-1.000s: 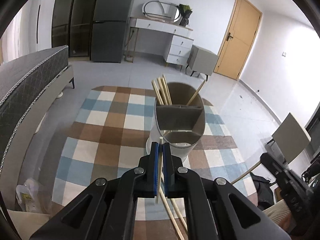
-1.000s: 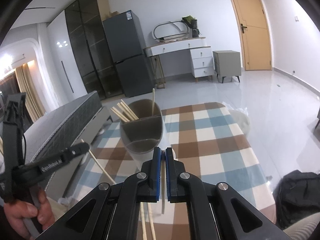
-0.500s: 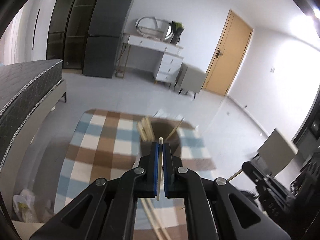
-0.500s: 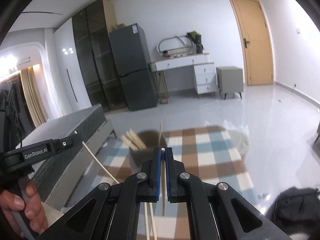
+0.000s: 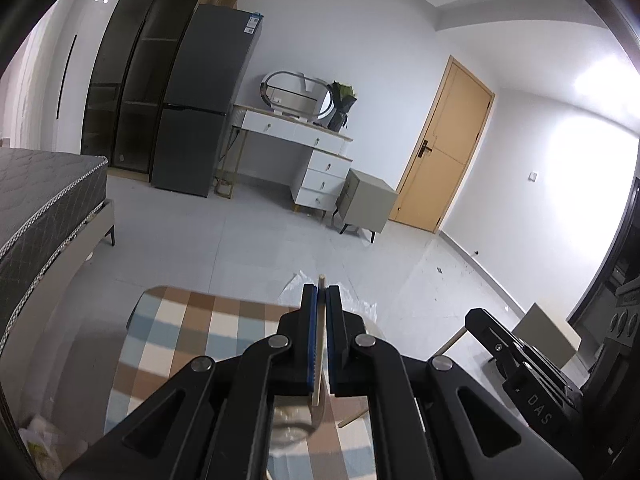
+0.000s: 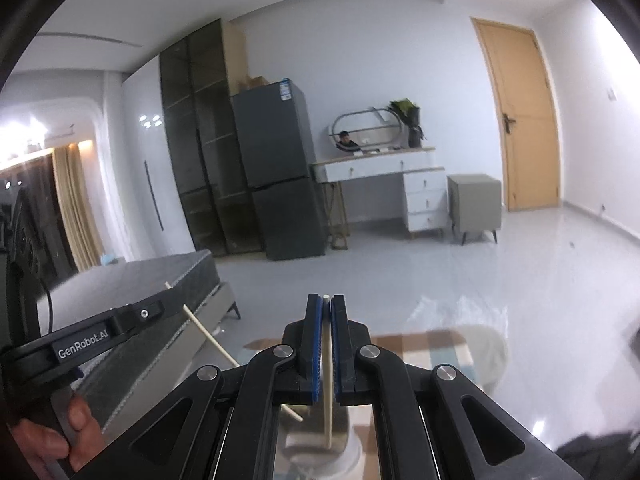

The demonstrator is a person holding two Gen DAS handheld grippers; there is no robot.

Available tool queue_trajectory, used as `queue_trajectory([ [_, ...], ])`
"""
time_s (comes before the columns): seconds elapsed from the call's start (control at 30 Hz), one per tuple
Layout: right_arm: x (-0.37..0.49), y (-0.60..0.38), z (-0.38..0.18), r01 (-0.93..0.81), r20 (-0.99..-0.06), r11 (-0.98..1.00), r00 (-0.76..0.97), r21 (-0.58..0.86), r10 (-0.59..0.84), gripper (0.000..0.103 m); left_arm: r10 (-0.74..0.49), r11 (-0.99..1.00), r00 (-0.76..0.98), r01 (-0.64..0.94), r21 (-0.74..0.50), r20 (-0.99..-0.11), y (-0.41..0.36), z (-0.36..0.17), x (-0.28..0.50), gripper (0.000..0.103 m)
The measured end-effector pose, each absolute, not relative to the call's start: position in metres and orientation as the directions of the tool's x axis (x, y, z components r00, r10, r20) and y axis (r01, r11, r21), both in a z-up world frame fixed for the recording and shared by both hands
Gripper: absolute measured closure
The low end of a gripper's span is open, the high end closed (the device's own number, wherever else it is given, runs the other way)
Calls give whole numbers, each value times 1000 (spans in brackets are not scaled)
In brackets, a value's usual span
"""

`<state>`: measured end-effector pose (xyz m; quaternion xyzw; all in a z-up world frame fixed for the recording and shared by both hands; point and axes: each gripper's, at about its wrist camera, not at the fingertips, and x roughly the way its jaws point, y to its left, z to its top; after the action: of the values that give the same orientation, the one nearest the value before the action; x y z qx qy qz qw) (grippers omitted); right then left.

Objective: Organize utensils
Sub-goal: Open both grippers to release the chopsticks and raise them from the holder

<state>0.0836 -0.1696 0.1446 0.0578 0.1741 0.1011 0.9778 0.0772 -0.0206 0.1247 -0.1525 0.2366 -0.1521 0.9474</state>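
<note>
Chopstick [image 5: 319, 344] clamped in left gripper [image 5: 321, 296], second chopstick [image 6: 328, 368] clamped in right gripper [image 6: 326, 306]; both held over plaid rug [image 5: 192, 340]; blurry pale holder [image 6: 320, 452] below, prob. utensil cup.

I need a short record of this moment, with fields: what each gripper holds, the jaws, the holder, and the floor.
left gripper: shut on a chopstick
right gripper: shut on a second chopstick
utensil holder: below the grippers, mostly hidden, contents not visible
floor: checked rug on grey tiles
background: fridge, white desk, wooden door, bed
</note>
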Motion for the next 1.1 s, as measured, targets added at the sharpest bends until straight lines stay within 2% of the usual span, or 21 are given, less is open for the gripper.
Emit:
queue_trajectory([
  [0.3, 146, -135, 135, -270, -360, 960, 890, 77, 279, 99, -357, 900, 823, 176, -399, -443, -5, 99, 126, 103],
  [0.6, 178, -114, 98, -367, -461, 930, 827, -11, 321, 99, -393, 877, 767, 145, -459, -507, 1, 59, 153, 103],
  [0.83, 187, -116, 71, -401, -545, 916, 768, 3, 338, 99, -458, 849, 712, 171, -500, -533, -4, 45, 160, 103],
  [0.97, 185, -121, 55, -390, -580, 920, 744, 25, 331, 97, -476, 845, 665, 164, -509, -576, -4, 44, 165, 103],
  [1.0, 186, -124, 55, -387, -585, 921, 739, 38, 334, 96, -463, 852, 663, 152, -501, -588, -4, 44, 165, 101],
  [1.07, 181, -129, 49, -367, -597, 929, 733, 54, 324, 93, -446, 861, 659, 131, -491, -606, -2, 44, 162, 90],
  [1.1, 178, -131, 47, -354, -598, 933, 736, 58, 317, 87, -452, 856, 657, 128, -501, -604, 0, 44, 159, 79],
])
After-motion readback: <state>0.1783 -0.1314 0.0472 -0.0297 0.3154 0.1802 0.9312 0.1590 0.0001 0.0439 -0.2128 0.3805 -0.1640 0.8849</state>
